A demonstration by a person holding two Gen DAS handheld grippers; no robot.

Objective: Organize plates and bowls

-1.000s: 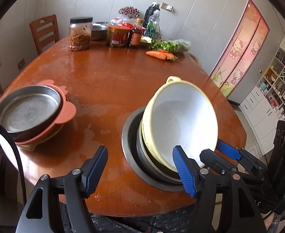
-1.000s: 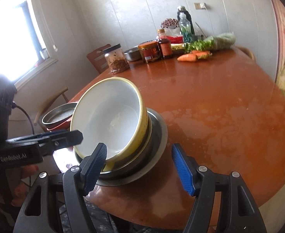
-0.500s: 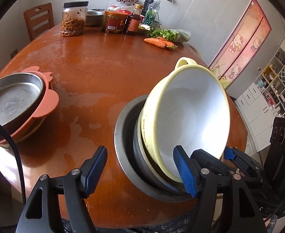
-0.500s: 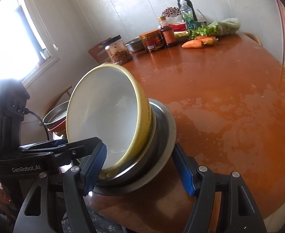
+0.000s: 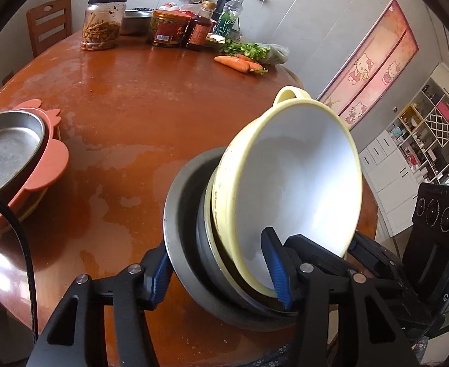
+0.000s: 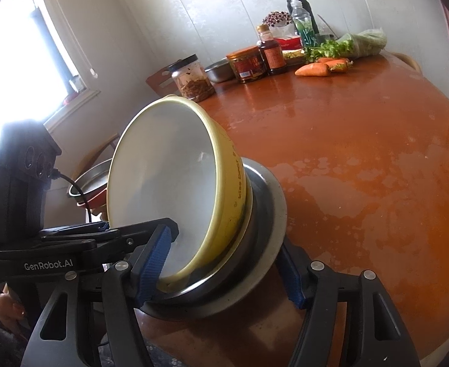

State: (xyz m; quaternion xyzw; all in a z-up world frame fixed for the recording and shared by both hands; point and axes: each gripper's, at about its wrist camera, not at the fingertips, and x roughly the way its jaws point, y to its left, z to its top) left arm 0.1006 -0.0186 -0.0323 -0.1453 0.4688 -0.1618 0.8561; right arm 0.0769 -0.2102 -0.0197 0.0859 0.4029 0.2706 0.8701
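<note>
A yellow bowl (image 5: 294,183) (image 6: 163,177) with a white inside sits tilted in a steel bowl (image 5: 206,244) on a wide steel plate (image 5: 175,214) (image 6: 273,208), near the table's front edge. My left gripper (image 5: 218,272) spans this stack. One pad lies inside the yellow bowl, the other outside the plate's rim, and the jaws are closing on it. From the other side my right gripper (image 6: 222,267) straddles the stack the same way, its jaws also narrowing slightly. At the left, a steel pan (image 5: 7,159) rests on a pink plate (image 5: 53,165).
Jars (image 5: 103,24), sauce bottles (image 5: 198,27), a steel basin (image 6: 221,70), greens (image 5: 248,50) and carrots (image 5: 233,62) crowd the far side of the round brown table (image 5: 138,116). A wooden chair (image 5: 48,24) stands behind. The table's front edge lies right under both grippers.
Both grippers have come down and in around the stack. The left jaws have narrowed from wide open until one pad is in the yellow bowl and one is at the plate's rim.
</note>
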